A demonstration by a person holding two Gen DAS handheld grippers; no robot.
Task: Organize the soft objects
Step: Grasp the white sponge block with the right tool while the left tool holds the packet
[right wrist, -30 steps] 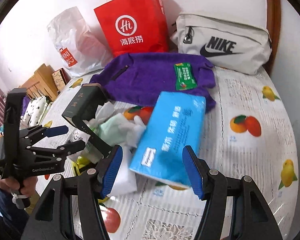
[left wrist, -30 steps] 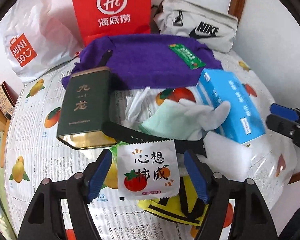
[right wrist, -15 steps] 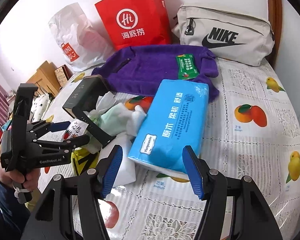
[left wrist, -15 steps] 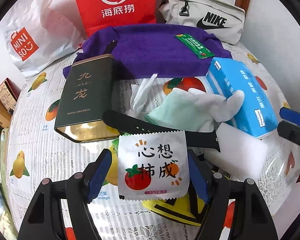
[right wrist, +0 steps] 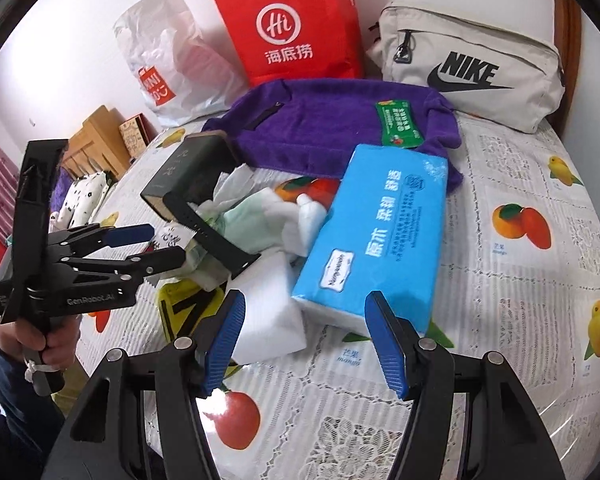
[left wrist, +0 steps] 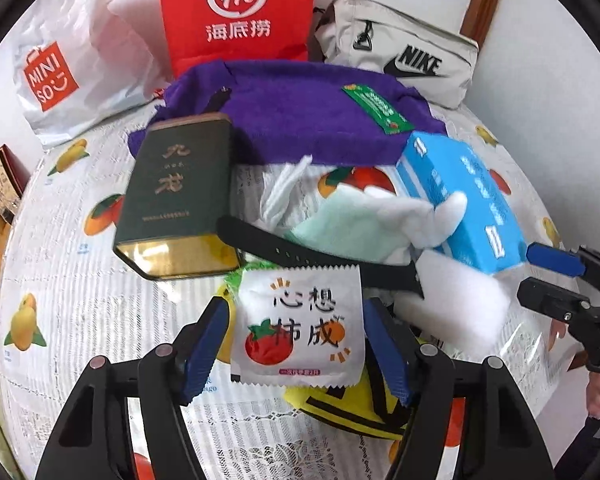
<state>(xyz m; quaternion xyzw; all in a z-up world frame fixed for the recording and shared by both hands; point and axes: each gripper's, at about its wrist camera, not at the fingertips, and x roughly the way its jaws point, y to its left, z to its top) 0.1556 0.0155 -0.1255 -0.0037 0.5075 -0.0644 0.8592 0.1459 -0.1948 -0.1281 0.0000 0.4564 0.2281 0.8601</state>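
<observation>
My left gripper [left wrist: 296,340] is open, its blue pads on either side of a white snack sachet [left wrist: 298,326] with a tomato print that lies on the pile. My right gripper [right wrist: 304,340] is open and empty, just in front of a blue tissue pack [right wrist: 376,240] and a white foam block [right wrist: 266,312]. A purple towel [left wrist: 300,116] with a green packet [left wrist: 378,108] on it lies behind. A pale green cloth and white gloves [left wrist: 360,220] lie in the middle under a black strap [left wrist: 312,256]. The left gripper shows in the right wrist view [right wrist: 148,246].
A dark green tin [left wrist: 180,196] lies left of the pile. A red paper bag [left wrist: 236,12], a white Miniso bag [left wrist: 60,60] and a grey Nike pouch [right wrist: 468,72] stand at the back against the wall. A yellow and black pouch [left wrist: 340,404] lies under the sachet.
Both grippers have moved forward toward the pile. The sachet now sits closer between the left pads, and the tissue pack is nearer the right gripper. Both stayed open.
</observation>
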